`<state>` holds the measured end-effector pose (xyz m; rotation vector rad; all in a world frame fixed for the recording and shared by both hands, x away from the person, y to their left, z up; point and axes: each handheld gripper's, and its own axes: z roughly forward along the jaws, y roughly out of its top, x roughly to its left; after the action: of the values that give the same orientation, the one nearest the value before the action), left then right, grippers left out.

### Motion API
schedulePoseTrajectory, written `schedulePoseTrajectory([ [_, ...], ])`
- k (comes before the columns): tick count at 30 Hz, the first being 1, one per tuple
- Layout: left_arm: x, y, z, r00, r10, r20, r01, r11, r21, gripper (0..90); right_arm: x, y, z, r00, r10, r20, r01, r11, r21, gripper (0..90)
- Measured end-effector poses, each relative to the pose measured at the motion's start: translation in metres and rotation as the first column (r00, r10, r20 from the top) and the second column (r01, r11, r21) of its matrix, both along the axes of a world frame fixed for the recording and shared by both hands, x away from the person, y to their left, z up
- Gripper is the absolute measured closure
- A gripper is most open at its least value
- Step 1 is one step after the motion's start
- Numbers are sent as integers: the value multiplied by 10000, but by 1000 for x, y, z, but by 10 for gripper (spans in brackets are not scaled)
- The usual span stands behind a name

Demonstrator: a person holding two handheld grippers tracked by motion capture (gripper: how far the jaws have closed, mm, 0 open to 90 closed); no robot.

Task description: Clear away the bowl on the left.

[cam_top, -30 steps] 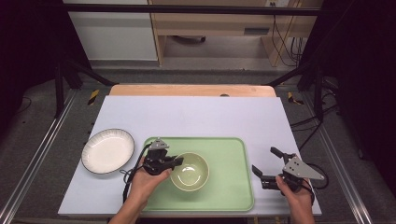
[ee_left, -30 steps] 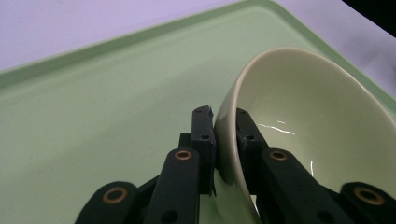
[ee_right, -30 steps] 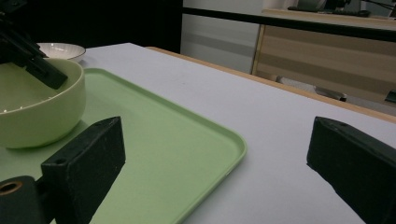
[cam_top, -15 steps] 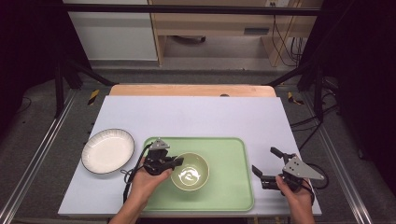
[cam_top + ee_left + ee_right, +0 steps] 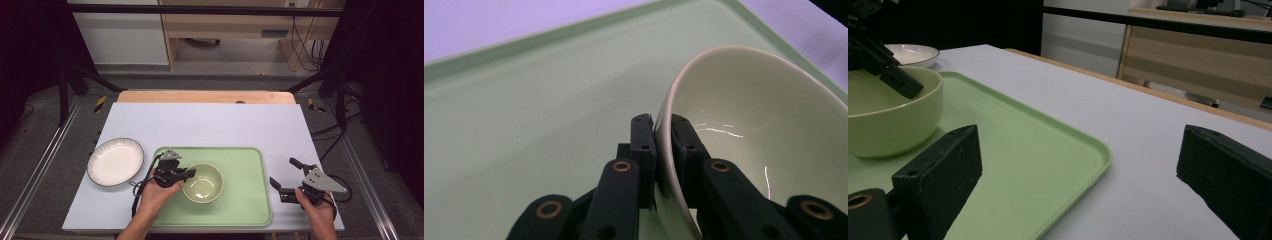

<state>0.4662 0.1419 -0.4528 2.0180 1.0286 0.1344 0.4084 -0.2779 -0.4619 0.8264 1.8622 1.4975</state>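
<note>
A pale green bowl (image 5: 203, 182) sits on the green tray (image 5: 245, 165) near the table's front edge. My left gripper (image 5: 187, 173) is shut on the bowl's left rim; in the left gripper view its jaws pinch the rim (image 5: 664, 130), one inside and one outside. The bowl (image 5: 883, 115) also appears at the left of the right gripper view, with the left gripper's black finger (image 5: 895, 75) over its rim. My right gripper (image 5: 283, 176) stands open just off the tray's right edge, nothing between its jaws.
A white plate (image 5: 115, 161) with a dark rim lies on the white table (image 5: 225, 125) left of the tray. A wooden strip (image 5: 205, 96) runs along the table's far edge. Black frame posts stand at both sides.
The bowl has shifted slightly on the tray with the left gripper on its rim. The right gripper has stayed put.
</note>
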Motion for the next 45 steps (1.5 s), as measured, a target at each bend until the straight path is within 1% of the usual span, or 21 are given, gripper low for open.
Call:
schedulePoseTrajectory([
  [9, 1, 1, -2, 10000, 59, -67, -58, 10000, 75, 826, 1, 0, 0, 10000, 36, 38, -35, 10000, -77, 45],
  [19, 2, 2, -2, 9999, 46, -136, -45, 10000, 48, 826, 0, 1, -1, 10000, 25, -10, -25, 10000, -26, 45],
  [28, 3, 2, -3, 9998, -27, -197, 26, 10000, -53, 822, 1, 1, -1, 10000, 26, -49, -26, 10000, -47, 44],
  [34, 2, 2, -3, 9999, -10, -157, 9, 9999, -114, 817, 1, 0, -1, 10000, 33, -36, -34, 10000, -48, 44],
  [36, 1, 3, -1, 10000, 29, -16, -30, 9998, -183, 790, 0, 0, -1, 10000, 36, -40, -36, 10000, -47, 44],
  [41, 0, 8, 4, 9995, 41, 317, -37, 9999, -129, 693, 0, 0, -1, 10000, 42, -57, -42, 10000, -34, 44],
  [43, 0, 11, 6, 9990, 106, 440, -96, 9997, -229, 631, 0, 0, -1, 10000, 44, -54, -44, 10000, -34, 44],
  [45, 0, 14, 7, 9983, 160, 555, -141, 9993, -340, 539, 0, 0, -1, 10000, 40, -51, -40, 10000, -7, 43],
])
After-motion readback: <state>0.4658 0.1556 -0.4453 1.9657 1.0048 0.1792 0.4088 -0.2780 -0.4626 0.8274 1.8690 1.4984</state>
